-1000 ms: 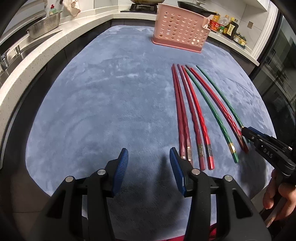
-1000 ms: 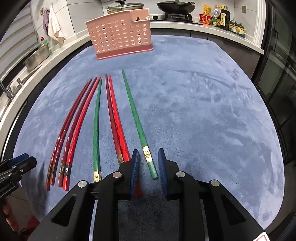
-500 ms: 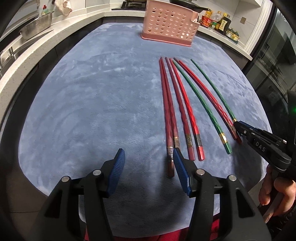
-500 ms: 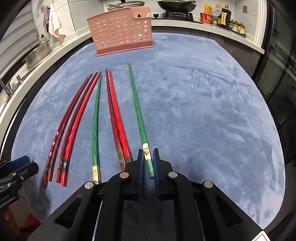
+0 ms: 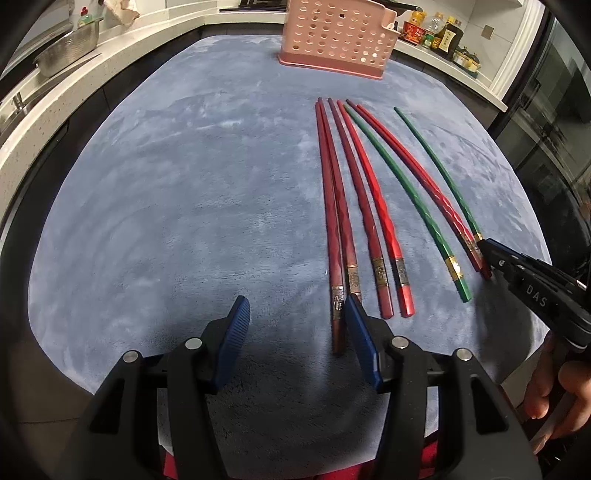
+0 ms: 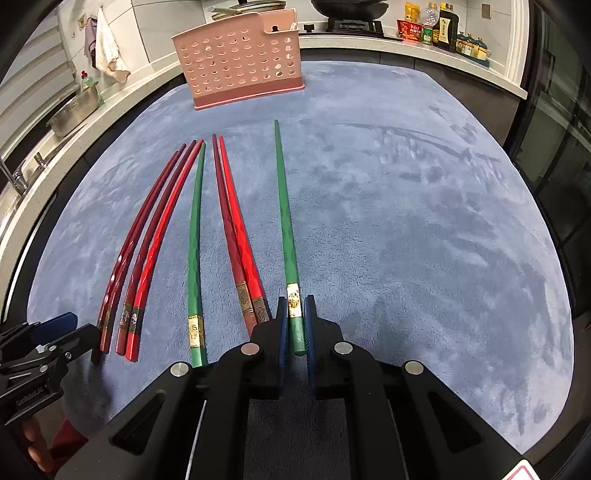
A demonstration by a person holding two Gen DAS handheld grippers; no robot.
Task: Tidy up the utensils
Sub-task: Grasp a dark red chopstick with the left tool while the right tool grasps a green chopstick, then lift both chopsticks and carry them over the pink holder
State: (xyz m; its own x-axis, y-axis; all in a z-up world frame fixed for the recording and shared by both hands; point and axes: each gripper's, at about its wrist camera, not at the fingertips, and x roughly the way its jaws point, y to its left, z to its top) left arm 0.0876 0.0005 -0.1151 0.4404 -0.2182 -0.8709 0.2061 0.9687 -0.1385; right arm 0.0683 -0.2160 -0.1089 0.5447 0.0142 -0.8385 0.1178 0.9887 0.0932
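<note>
Several red, dark red and green chopsticks lie side by side on a blue-grey mat [image 5: 184, 206]. My right gripper [image 6: 295, 314] is shut on the thick end of the rightmost green chopstick [image 6: 286, 221], which is shifted away from the others. It also shows in the left wrist view [image 5: 436, 170], with the right gripper [image 5: 484, 245] at its end. My left gripper [image 5: 295, 314] is open, its right finger beside the leftmost dark red chopstick [image 5: 334, 240]. A second green chopstick [image 6: 194, 251] lies on the mat. A pink perforated utensil holder [image 6: 240, 59] stands at the mat's far edge.
A white counter runs around the mat, with a metal colander [image 6: 74, 110] and a tap [image 6: 16, 177] at the left. Sauce bottles [image 6: 439, 27] and a stove with a pan [image 6: 351, 9] stand at the back. A dark glass door is at the right.
My right gripper closed on the thick end of the rightmost green chopstick and shifted it to the right, away from the red ones. My left gripper came closer to the leftmost dark red chopstick.
</note>
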